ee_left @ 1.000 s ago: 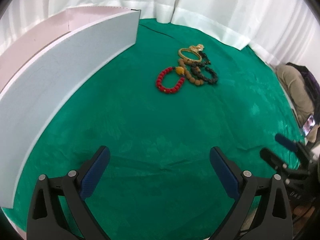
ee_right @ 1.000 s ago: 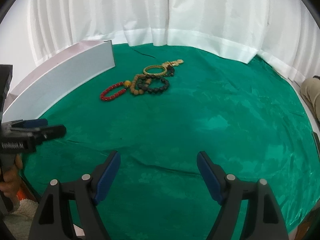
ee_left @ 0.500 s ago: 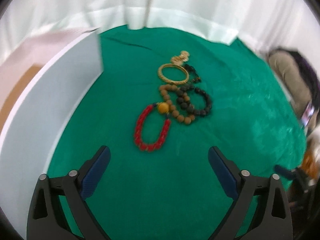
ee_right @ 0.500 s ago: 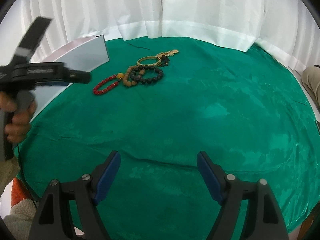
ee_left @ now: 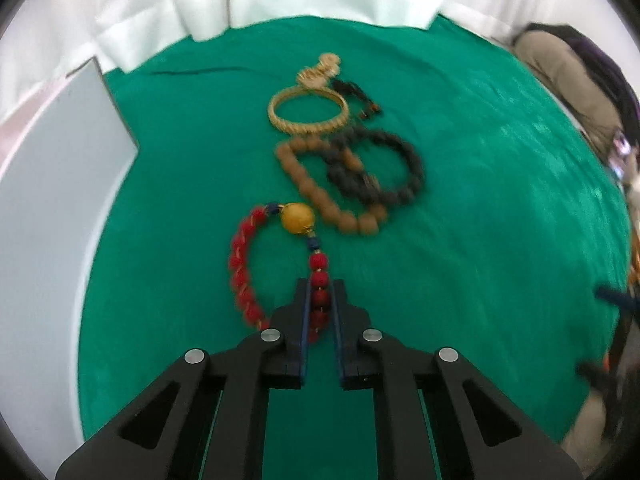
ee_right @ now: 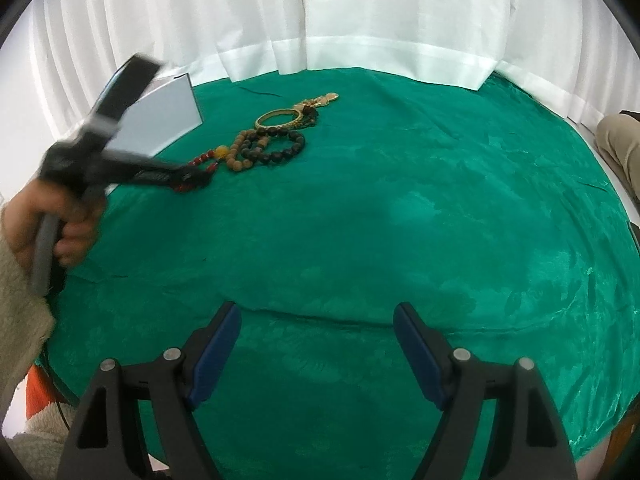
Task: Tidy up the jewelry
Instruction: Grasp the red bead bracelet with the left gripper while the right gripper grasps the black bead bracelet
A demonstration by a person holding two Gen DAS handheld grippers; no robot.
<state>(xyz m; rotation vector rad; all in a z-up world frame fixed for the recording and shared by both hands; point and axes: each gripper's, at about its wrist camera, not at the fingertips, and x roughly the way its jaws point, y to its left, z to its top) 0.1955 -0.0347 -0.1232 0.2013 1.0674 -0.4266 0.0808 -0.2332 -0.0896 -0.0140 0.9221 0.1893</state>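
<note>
Left claw (ee_left: pixel 320 304) is clamped on the red bead bracelet (ee_left: pixel 244 264), pads pressed on the strand of red beads that runs down from the large yellow bead (ee_left: pixel 297 219). The rest of that bracelet lies in a loop on the green cloth (ee_right: pixel 400 208) covering the table, to the left of the claw in the left wrist view. A hand (ee_right: pixel 60 224) in a cream sleeve holds this claw's grip.

Right claw (ee_right: pixel 317 354) stands wide apart, nothing between its blue pads, over bare cloth near the table's near edge, well apart from the jewelry.

Remaining jewelry lies in a row running toward the far edge:
- brown bead bracelet (ee_left: pixel 304 184), just beyond the yellow bead
- black bead bracelet (ee_left: pixel 404 168), overlapping the brown one
- gold bangle (ee_left: pixel 308 114), just beyond those two
- small gold piece (ee_left: pixel 320 70), farthest out; detail blurred

A white box (ee_left: pixel 60 168) stands along the left edge of the table. White curtain (ee_right: pixel 320 16) hangs behind the far edge.
</note>
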